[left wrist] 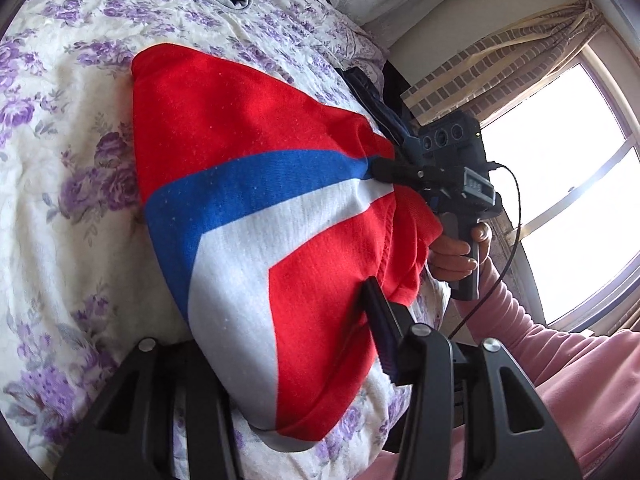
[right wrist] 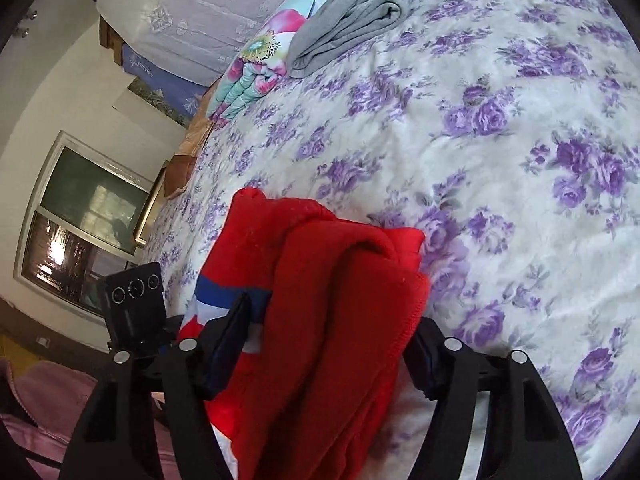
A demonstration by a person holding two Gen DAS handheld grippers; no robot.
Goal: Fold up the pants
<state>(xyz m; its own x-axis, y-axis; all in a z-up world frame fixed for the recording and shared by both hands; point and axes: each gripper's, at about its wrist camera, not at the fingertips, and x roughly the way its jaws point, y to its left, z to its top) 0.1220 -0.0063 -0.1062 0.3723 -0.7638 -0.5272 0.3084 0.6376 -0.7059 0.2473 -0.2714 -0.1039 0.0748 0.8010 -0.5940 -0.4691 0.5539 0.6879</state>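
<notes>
Left wrist view shows your red pants (left wrist: 248, 128), with their blue and white stripes, lying folded on the floral bedspread (left wrist: 60, 152). Your left tool (left wrist: 288, 344) straddles the near edge of the fabric with its fingers spread wide, not pinching it. Your right tool (left wrist: 384, 170) is clamped on a bunched corner of the pants at the far side. Right wrist view shows that bunch of red cloth between the right tool's fingers (right wrist: 228, 336). Grey folded clothing (right wrist: 352, 16) lies well apart near the pillows.
</notes>
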